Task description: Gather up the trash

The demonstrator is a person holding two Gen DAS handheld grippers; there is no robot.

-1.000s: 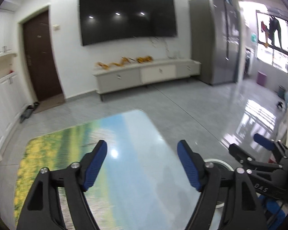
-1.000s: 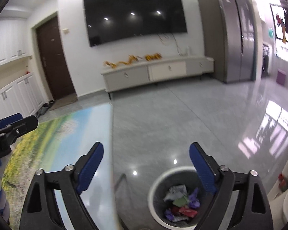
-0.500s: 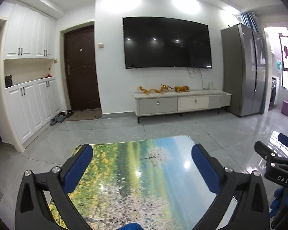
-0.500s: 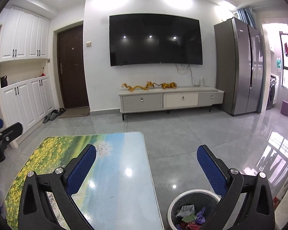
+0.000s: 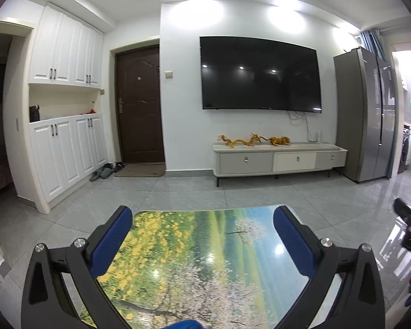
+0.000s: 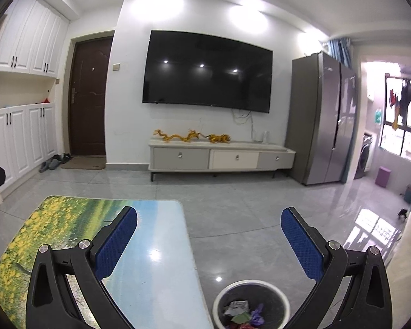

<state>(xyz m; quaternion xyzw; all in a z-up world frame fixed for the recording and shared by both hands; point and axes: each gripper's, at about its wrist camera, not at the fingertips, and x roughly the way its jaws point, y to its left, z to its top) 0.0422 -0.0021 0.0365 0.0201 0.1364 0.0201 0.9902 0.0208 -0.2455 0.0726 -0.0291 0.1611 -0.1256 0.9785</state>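
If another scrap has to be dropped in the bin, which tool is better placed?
Right. The right tool hangs open almost over the bin, beside the table. The left tool faces the tabletop; no bin shows there.

Large black wall-mounted television (image 5: 260, 74), low grey-and-white drawer console (image 5: 279, 160) beneath it, golden dragon figurines (image 5: 253, 140) on top, dark brown entry door (image 5: 139, 107), white panelled cabinets (image 5: 65, 148), grey double-door refrigerator (image 5: 370, 109), slippers (image 5: 104, 171) beside doormat.
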